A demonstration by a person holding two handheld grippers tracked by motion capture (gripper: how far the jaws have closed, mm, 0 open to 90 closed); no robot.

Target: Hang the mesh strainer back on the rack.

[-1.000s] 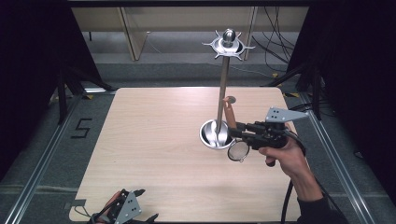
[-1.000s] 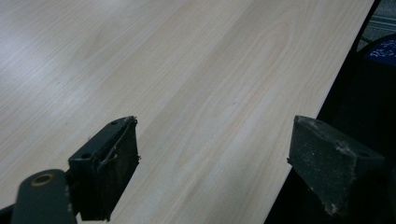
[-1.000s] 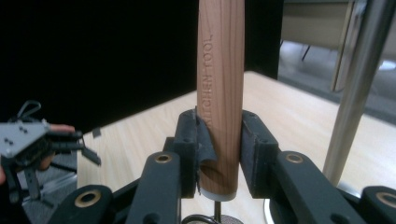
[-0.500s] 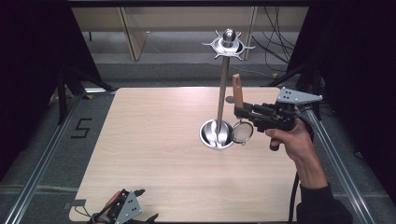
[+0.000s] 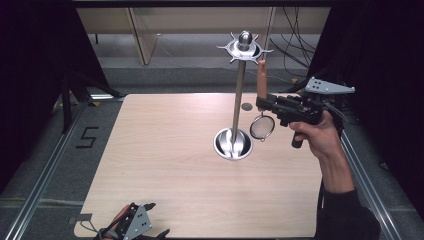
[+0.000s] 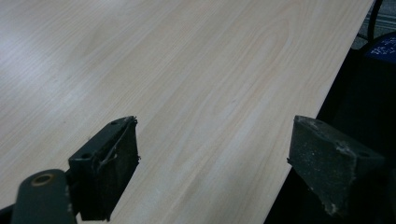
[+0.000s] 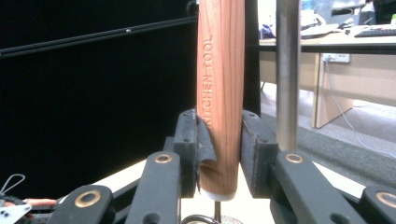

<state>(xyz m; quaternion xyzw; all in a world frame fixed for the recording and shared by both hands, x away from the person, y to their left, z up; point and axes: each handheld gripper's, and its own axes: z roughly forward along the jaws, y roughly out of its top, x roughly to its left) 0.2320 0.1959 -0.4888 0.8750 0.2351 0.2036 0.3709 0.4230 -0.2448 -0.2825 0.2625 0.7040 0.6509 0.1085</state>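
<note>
Right gripper (image 5: 263, 103) clamped tight on the strainer (image 5: 261, 126) by its wooden handle, up in the air just beside the metal stand (image 5: 239, 95). Left gripper (image 6: 215, 158) far from the stand, jaws wide apart, holding nothing.

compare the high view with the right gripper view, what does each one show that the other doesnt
High view alone: the mesh strainer head hanging below the right gripper, the stand's round base and hook ring, and the left gripper at the table's near edge.
Right gripper view alone: the words KITCHEN TOOL on the wooden handle.
Both: that handle upright between shut jaws, beside the stand's pole.
</note>
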